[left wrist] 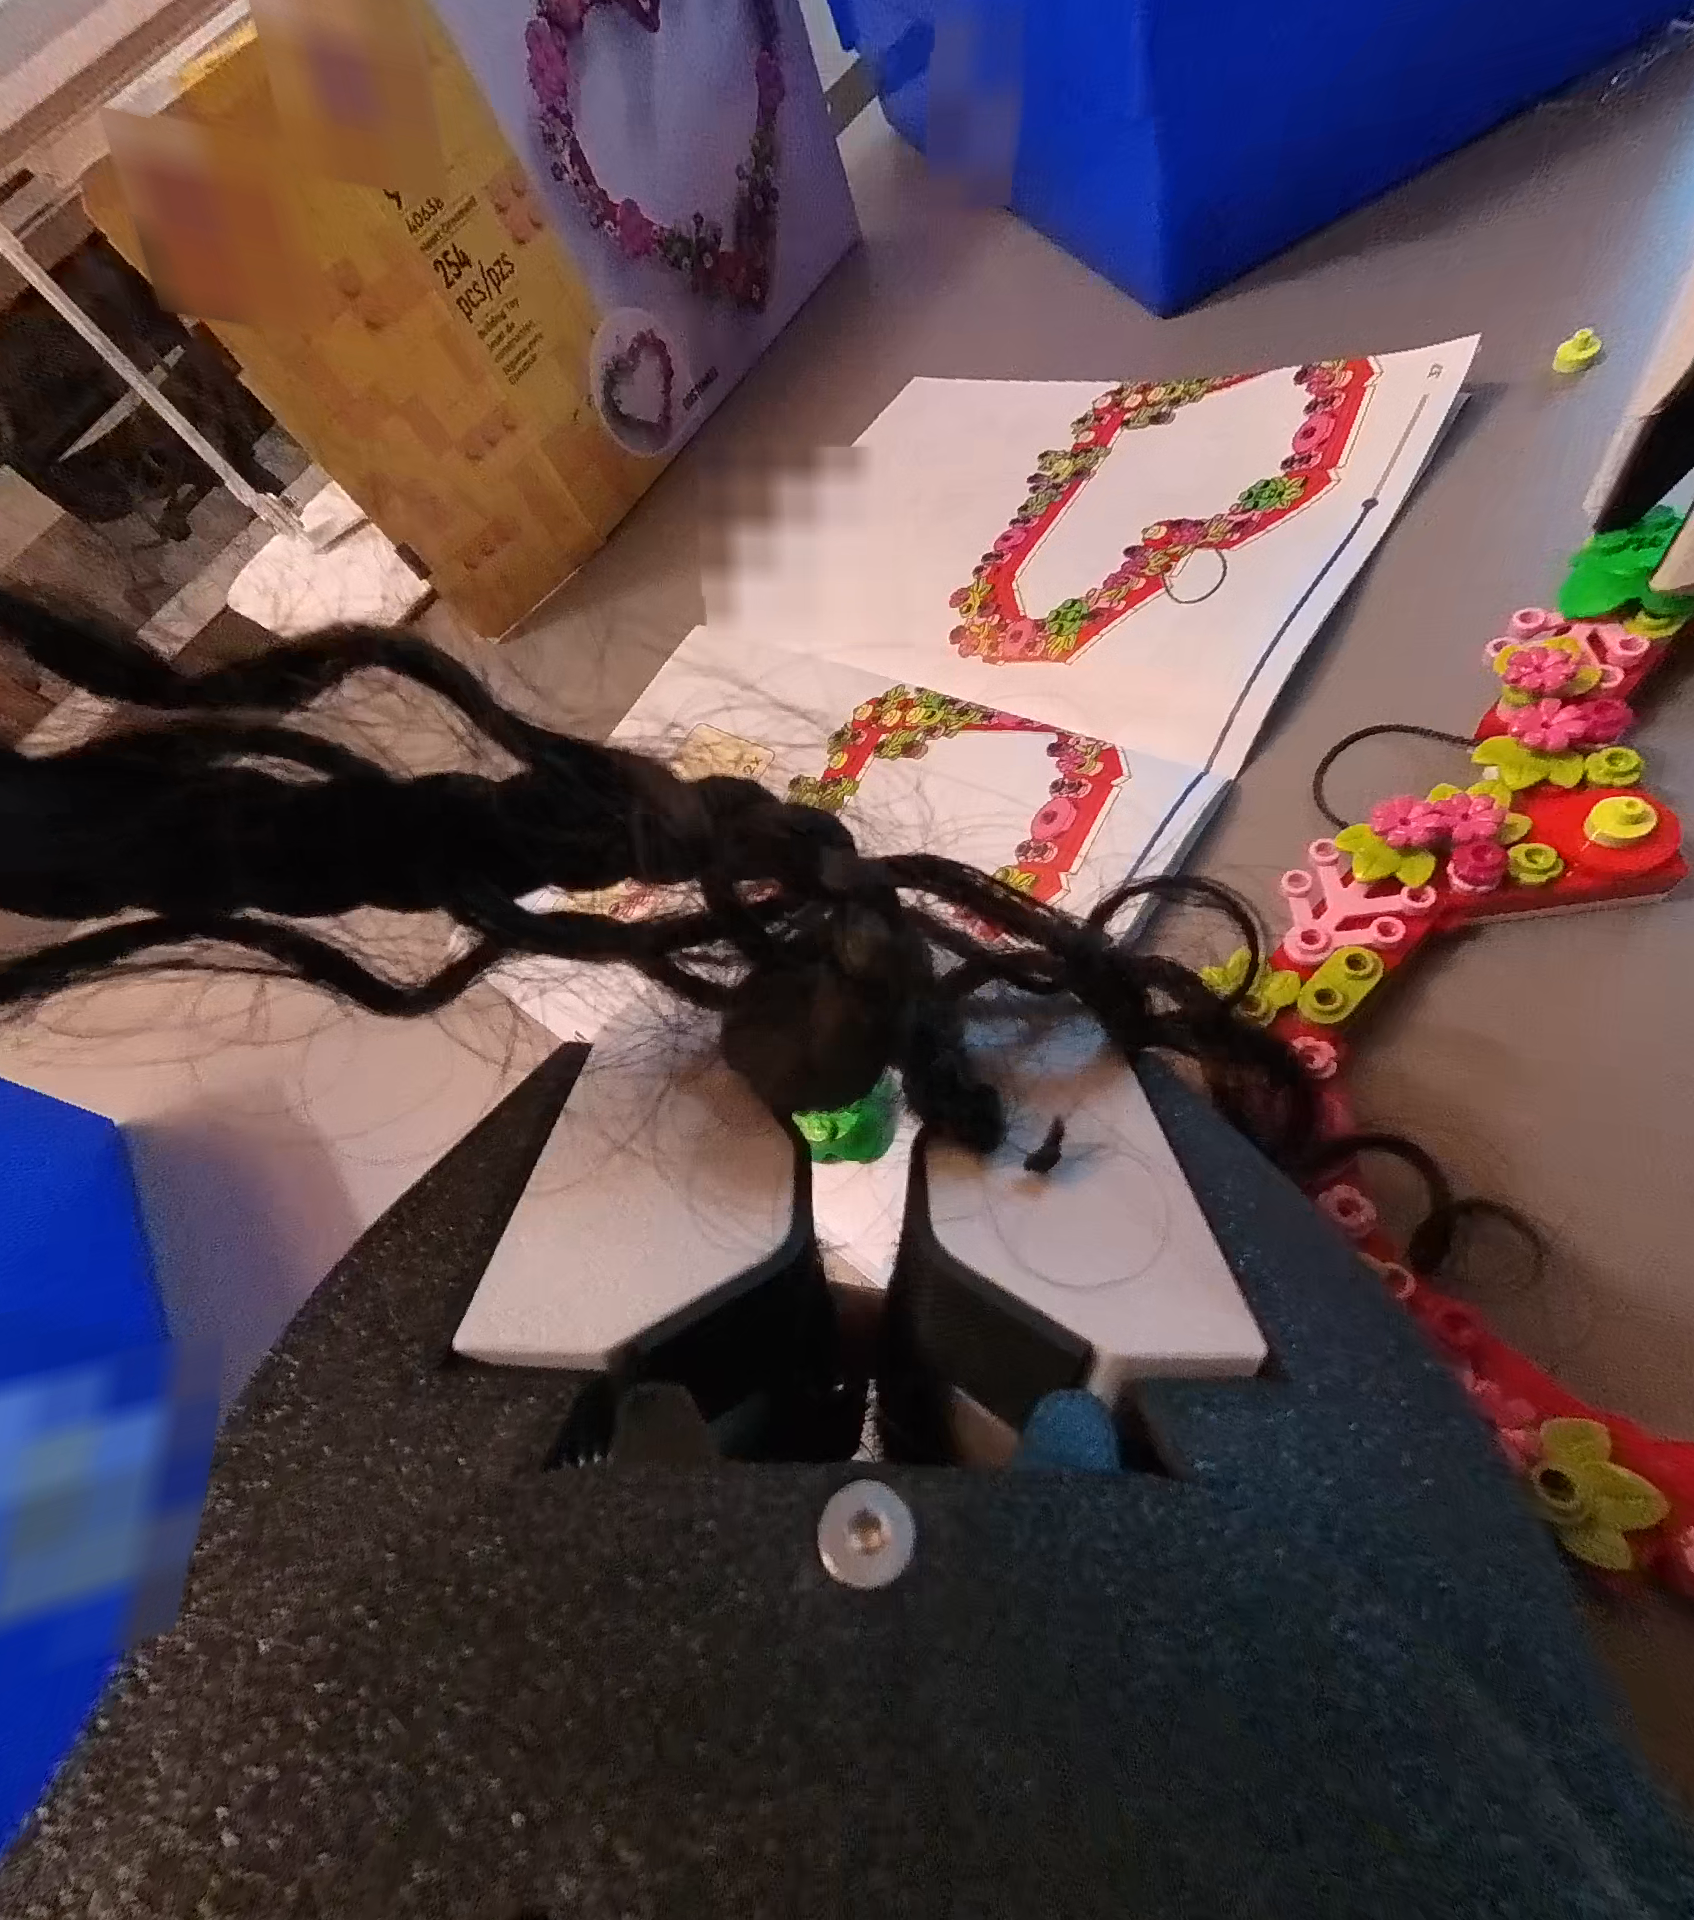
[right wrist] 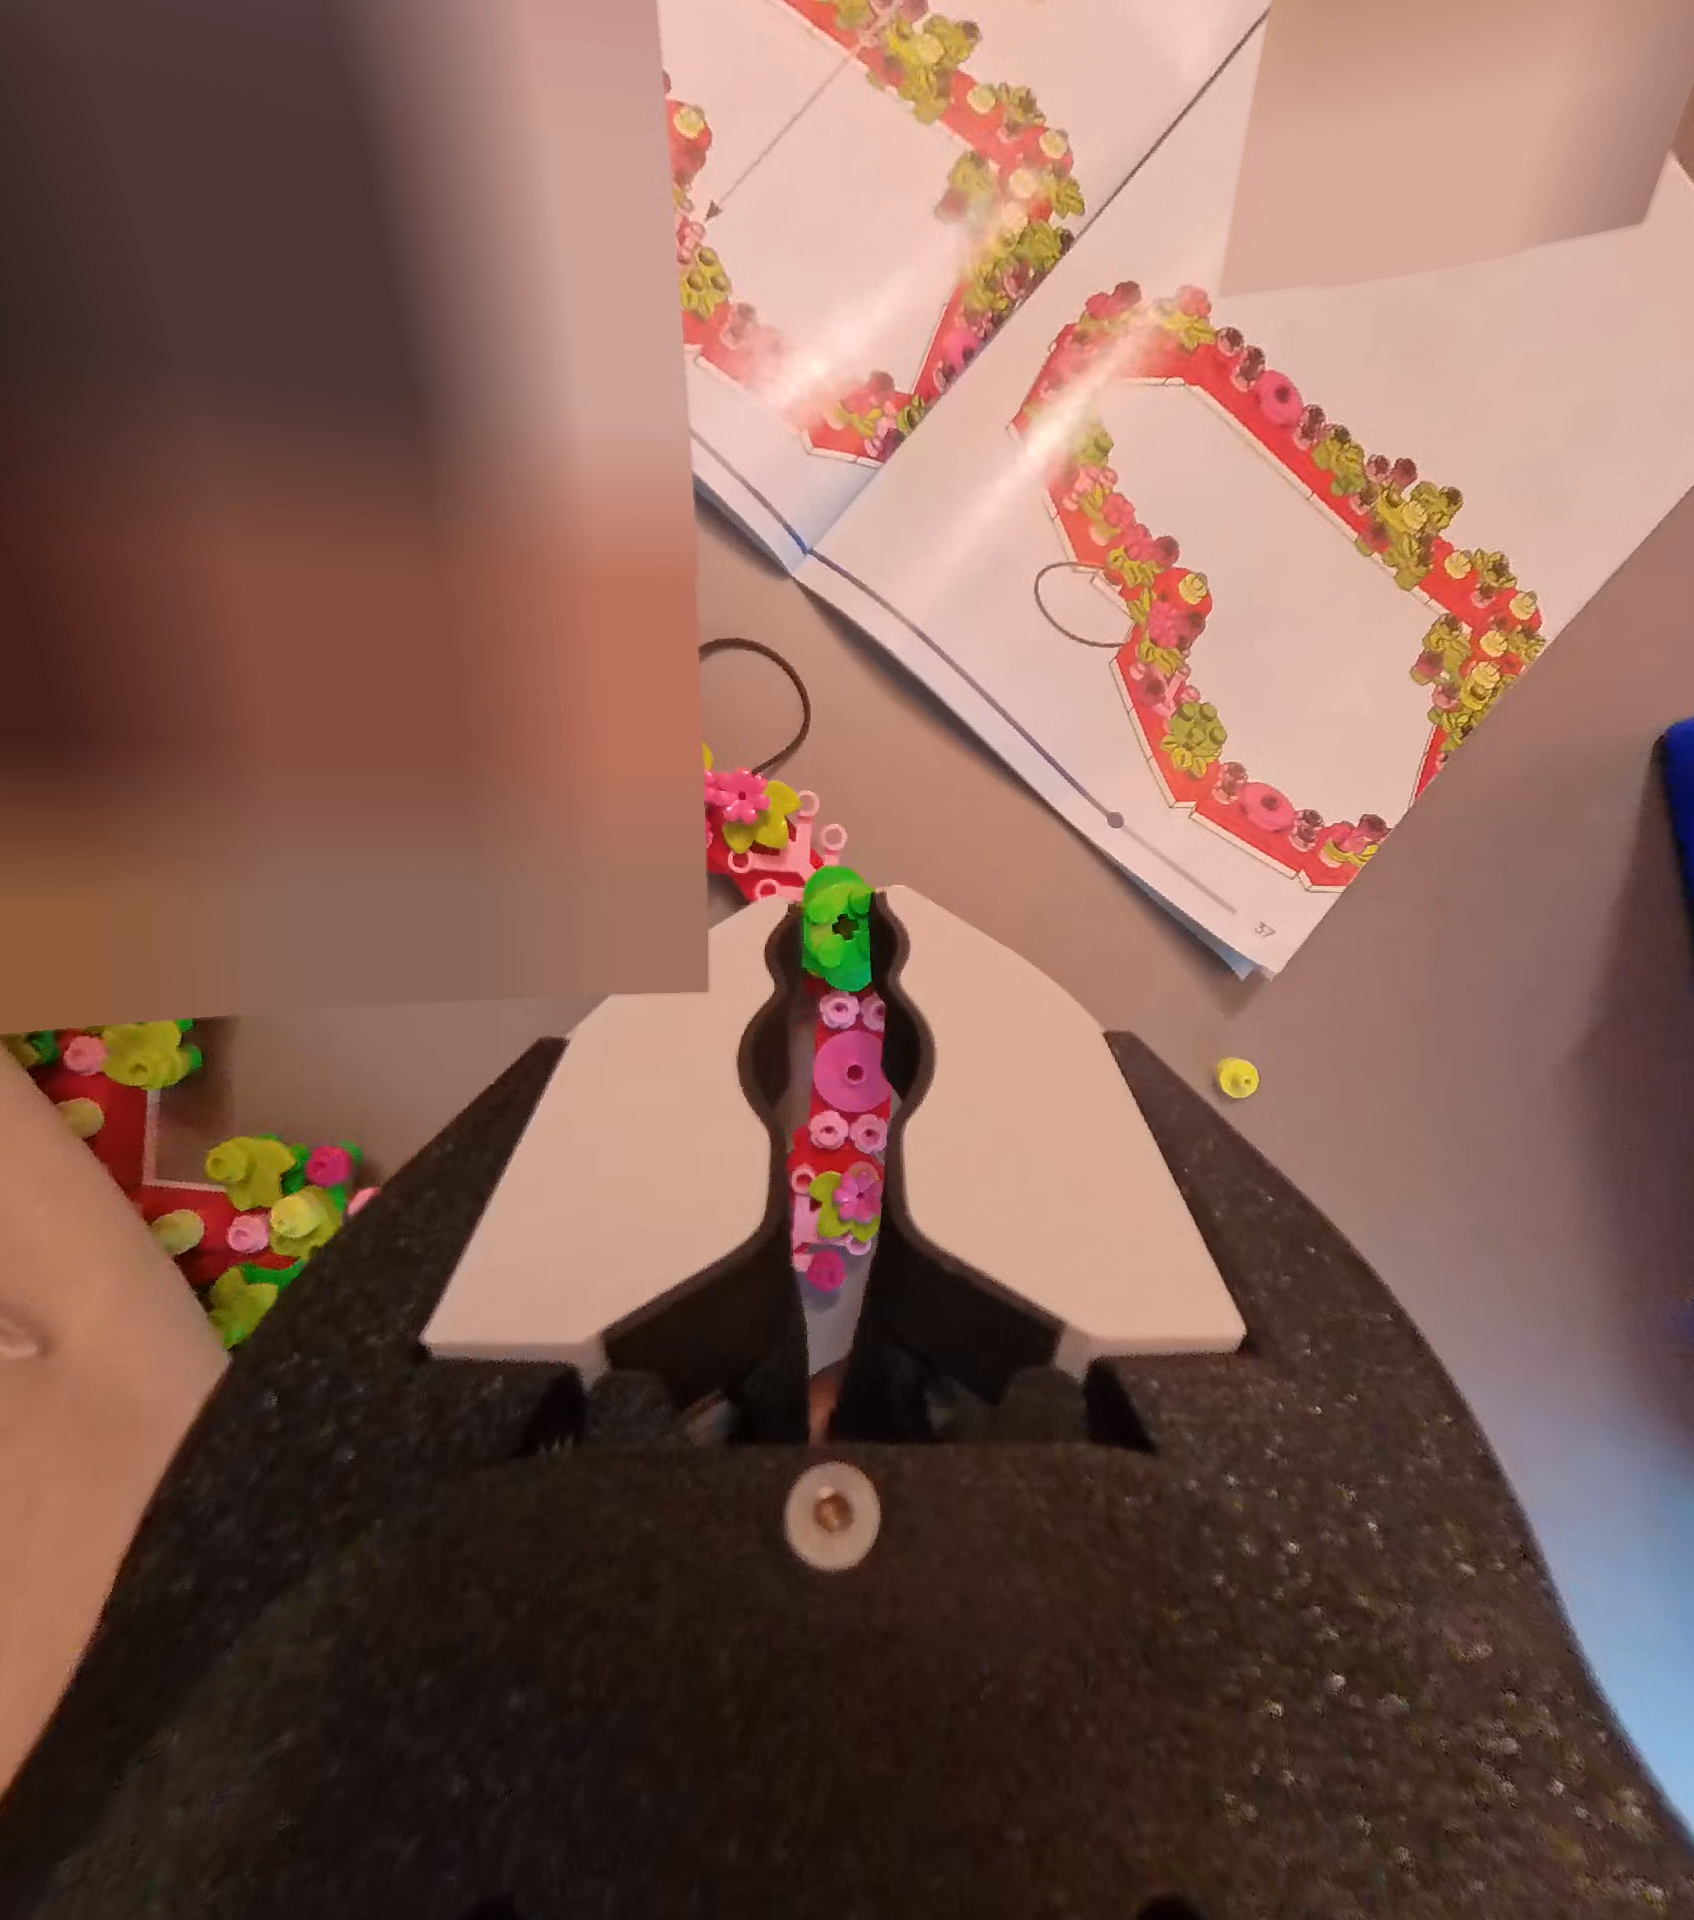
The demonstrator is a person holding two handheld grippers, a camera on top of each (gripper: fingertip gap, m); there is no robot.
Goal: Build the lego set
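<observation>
Only the left wrist view shows the yellow box (left wrist: 386, 343), beside the booklet (left wrist: 1082, 582)

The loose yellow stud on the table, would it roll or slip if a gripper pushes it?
The yellow stud is tiny and round, so it would probably skid or roll across the smooth grey table. It likely weighs almost nothing, so the wide gripper fingers may flick it away.

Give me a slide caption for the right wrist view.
Right gripper shut on a bright green plastic leaf piece above the red heart-shaped flower frame, open instruction booklet beyond.
</observation>
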